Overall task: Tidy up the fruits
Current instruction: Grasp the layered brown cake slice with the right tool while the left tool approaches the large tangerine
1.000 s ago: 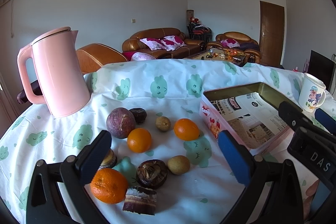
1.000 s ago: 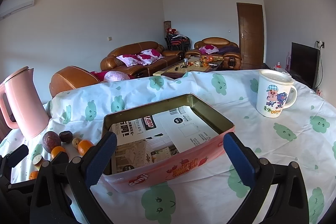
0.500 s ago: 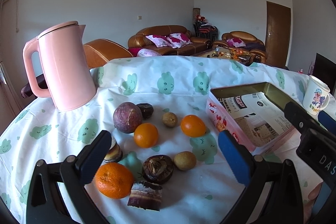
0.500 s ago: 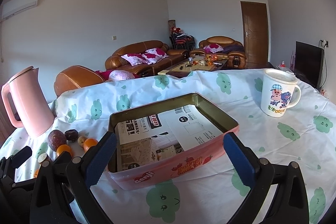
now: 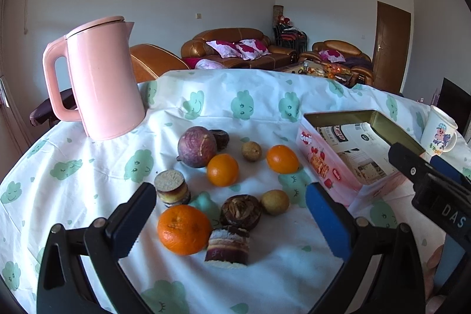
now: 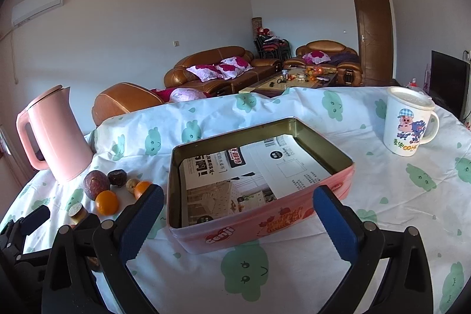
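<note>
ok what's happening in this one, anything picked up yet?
Nothing picked up yet. A person holds two tools over a cloth-covered table. The left tool is open and empty, pointed at the loose fruit, nearest the big orange. The right tool is open and empty too, facing the pink tin, which holds only printed paper. All the fruit is on the cloth between the pink kettle and the tin.

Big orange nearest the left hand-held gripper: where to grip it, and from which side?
Grip the big orange across its widest middle, coming straight in from the camera side, slightly above. It is round, so no axis matters; clearance does. The sugarcane piece touches its right side, so slip that finger in carefully or approach tilted from the left. The left hand-held gripper is open, wide enough to straddle it.
</note>
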A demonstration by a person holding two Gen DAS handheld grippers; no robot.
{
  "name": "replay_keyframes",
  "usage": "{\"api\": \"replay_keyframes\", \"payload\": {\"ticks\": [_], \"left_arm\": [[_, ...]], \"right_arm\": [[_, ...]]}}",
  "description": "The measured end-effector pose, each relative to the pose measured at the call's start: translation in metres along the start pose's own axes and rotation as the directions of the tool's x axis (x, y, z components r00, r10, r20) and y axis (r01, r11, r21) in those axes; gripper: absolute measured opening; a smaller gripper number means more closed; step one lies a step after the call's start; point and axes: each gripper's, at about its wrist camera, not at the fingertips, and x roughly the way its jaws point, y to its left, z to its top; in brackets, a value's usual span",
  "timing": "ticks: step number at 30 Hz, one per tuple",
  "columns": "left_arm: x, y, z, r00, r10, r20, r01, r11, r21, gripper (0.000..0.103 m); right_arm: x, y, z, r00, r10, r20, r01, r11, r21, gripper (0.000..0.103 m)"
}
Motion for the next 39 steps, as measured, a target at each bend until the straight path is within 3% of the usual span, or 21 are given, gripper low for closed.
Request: {"api": "replay_keyframes", "payload": {"ticks": [3, 6, 10, 13, 14, 19, 24, 25, 28, 30, 34, 37, 39], "left_arm": [[-0.012, 0.029, -0.006, 1.000, 0.016, -0.010, -0.016, 1.000, -0.009, 0.103], [-0.018, 0.060, -0.014, 0.997, 0.076, -0.028, -0.076, 0.997, -0.003, 0.103], [-0.019, 0.093, -0.026, 0.992, 0.098, -0.074, -0.100, 0.995, -0.019, 0.103], [-0.014, 0.100, -0.031, 0.989, 0.092, -0.113, -0.094, 0.996, -0.008, 0.103], [-0.013, 0.100, -0.033, 0.989, 0.089, -0.118, -0.090, 0.996, 0.001, 0.103], [-0.013, 0.105, -0.033, 0.991, 0.049, -0.127, -0.051, 0.999, -0.010, 0.103], [-0.017, 0.110, -0.029, 0.991, 0.029, -0.130, -0.031, 0.999, -0.015, 0.103], [-0.017, 0.112, -0.028, 0.991, 0.024, -0.130, -0.027, 0.999, -0.019, 0.103], [-0.016, 0.114, -0.024, 0.991, 0.002, -0.132, -0.008, 0.999, -0.043, 0.103], [-0.013, 0.113, -0.023, 0.990, -0.013, -0.138, 0.006, 0.999, -0.051, 0.103], [-0.007, 0.102, -0.020, 0.987, -0.036, -0.155, 0.032, 0.999, -0.034, 0.096], [-0.004, 0.090, -0.016, 0.984, -0.067, -0.162, 0.066, 0.998, -0.011, 0.096], [0.000, 0.081, -0.014, 0.981, -0.091, -0.170, 0.093, 0.996, 0.001, 0.096]], "right_arm": [[0.003, 0.006, -0.003, 0.997, 0.069, -0.034, -0.069, 0.998, -0.010, 0.102], [0.007, 0.016, -0.009, 0.979, 0.185, -0.088, -0.187, 0.982, -0.014, 0.101], [0.011, 0.040, -0.019, 0.928, 0.328, -0.178, -0.340, 0.940, -0.042, 0.088], [0.017, 0.062, -0.031, 0.895, 0.362, -0.261, -0.398, 0.912, -0.098, 0.061], [0.018, 0.068, -0.035, 0.876, 0.381, -0.295, -0.425, 0.899, -0.103, 0.058], [0.021, 0.100, -0.046, 0.802, 0.455, -0.387, -0.536, 0.834, -0.129, 0.058], [0.042, 0.133, -0.055, 0.737, 0.459, -0.496, -0.573, 0.814, -0.097, 0.059], [0.040, 0.137, -0.054, 0.753, 0.448, -0.482, -0.565, 0.816, -0.124, 0.059], [0.041, 0.151, -0.056, 0.764, 0.420, -0.490, -0.563, 0.806, -0.186, 0.057], [0.038, 0.154, -0.058, 0.785, 0.383, -0.486, -0.540, 0.808, -0.235, 0.046], [0.032, 0.147, -0.057, 0.795, 0.377, -0.476, -0.541, 0.795, -0.273, 0.046], [0.015, 0.131, -0.044, 0.804, 0.428, -0.412, -0.560, 0.777, -0.285, 0.046], [0.003, 0.116, -0.032, 0.830, 0.442, -0.339, -0.541, 0.784, -0.305, 0.046]]}}
